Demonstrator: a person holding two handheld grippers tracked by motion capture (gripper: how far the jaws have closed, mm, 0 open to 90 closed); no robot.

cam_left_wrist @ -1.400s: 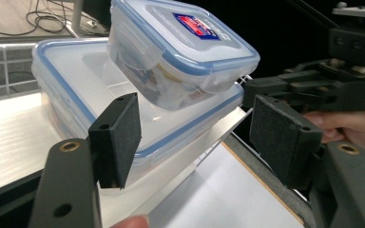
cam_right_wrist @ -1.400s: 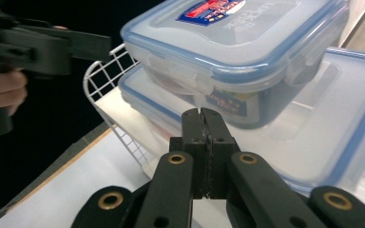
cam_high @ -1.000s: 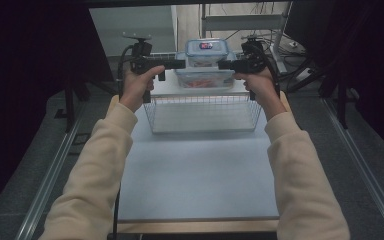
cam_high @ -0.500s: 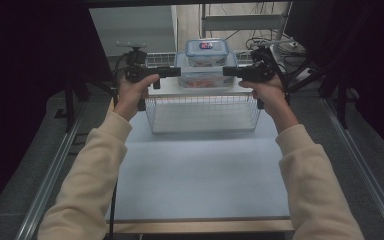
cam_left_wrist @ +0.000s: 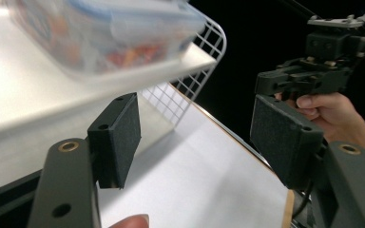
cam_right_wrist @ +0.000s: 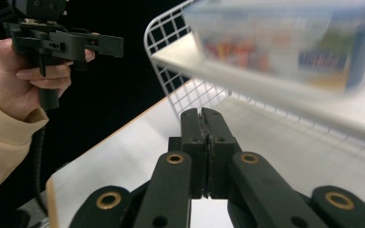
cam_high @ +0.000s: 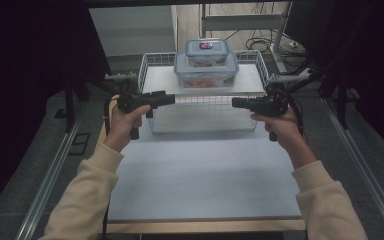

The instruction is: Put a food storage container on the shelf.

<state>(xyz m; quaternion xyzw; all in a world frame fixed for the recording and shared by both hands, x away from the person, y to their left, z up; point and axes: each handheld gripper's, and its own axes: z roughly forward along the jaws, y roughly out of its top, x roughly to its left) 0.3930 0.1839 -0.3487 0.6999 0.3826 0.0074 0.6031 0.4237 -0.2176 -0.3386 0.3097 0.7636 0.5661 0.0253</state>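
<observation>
Two clear lidded containers are stacked on the white top board of a wire shelf rack [cam_high: 150, 65]: a large one [cam_high: 206, 72] with colourful contents and a small one [cam_high: 206, 50] on its lid. My left gripper [cam_high: 169, 99] points right, in front of the rack's left corner and below the top board. In the left gripper view its jaws [cam_left_wrist: 199, 137] stand open with nothing between them, and the large container [cam_left_wrist: 100, 33] is blurred above. My right gripper [cam_high: 236, 103] points left near the rack's right front. In the right gripper view it [cam_right_wrist: 206, 142] is shut, pads pressed together on nothing.
The rack stands at the far end of a pale blue-white table [cam_high: 200, 170], with a lower shelf under the top board. Metal rails [cam_high: 55, 165] run along both sides of the table. Cables and a desk leg lie on the floor behind the rack.
Both grippers were up at the sides of the large container. They have come back toward the person and down. The stacked containers stand on the top board.
</observation>
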